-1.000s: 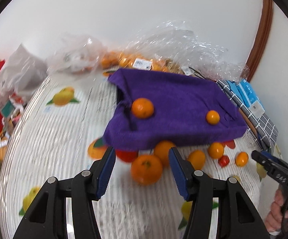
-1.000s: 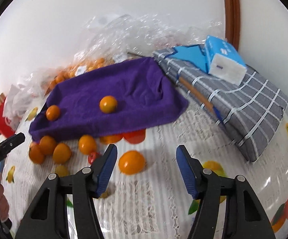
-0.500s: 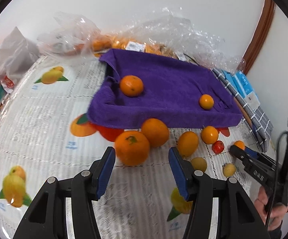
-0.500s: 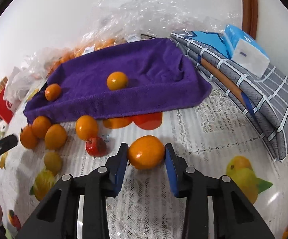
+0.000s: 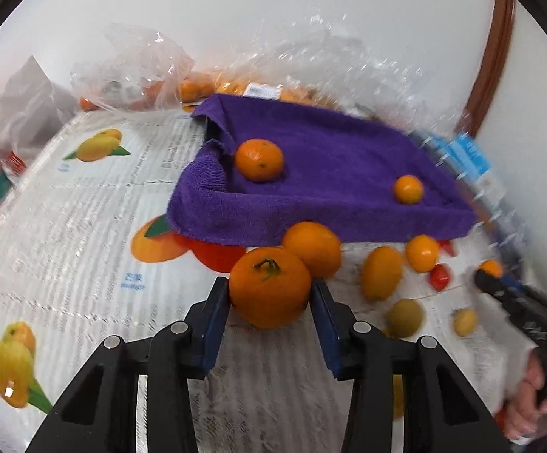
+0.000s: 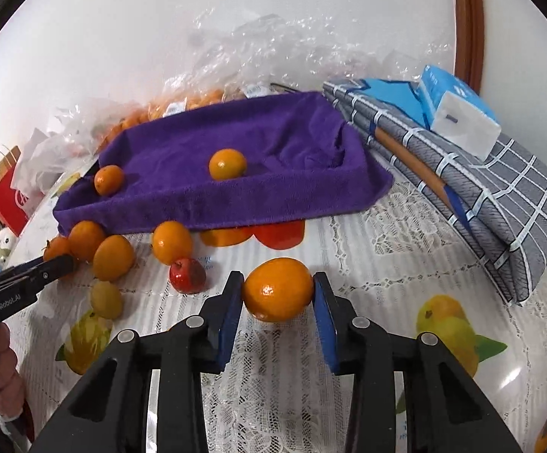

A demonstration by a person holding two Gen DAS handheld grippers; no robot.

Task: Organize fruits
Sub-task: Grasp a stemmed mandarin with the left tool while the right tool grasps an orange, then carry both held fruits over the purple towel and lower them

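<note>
Stemmed orange (image 5: 269, 287), lower centre of the left wrist view, sits clamped between the blue pads of the left gripper (image 5: 270, 294), touching a second orange (image 5: 312, 248) just behind it. Smooth orange (image 6: 278, 289), lower centre of the right wrist view, is pinched by the right gripper (image 6: 278, 292), apparently just off the lace tablecloth (image 6: 368, 249), though blur leaves contact uncertain. Above both, the purple towel (image 6: 273, 151) carries two small oranges; loose fruit lies along its near edge.
</note>
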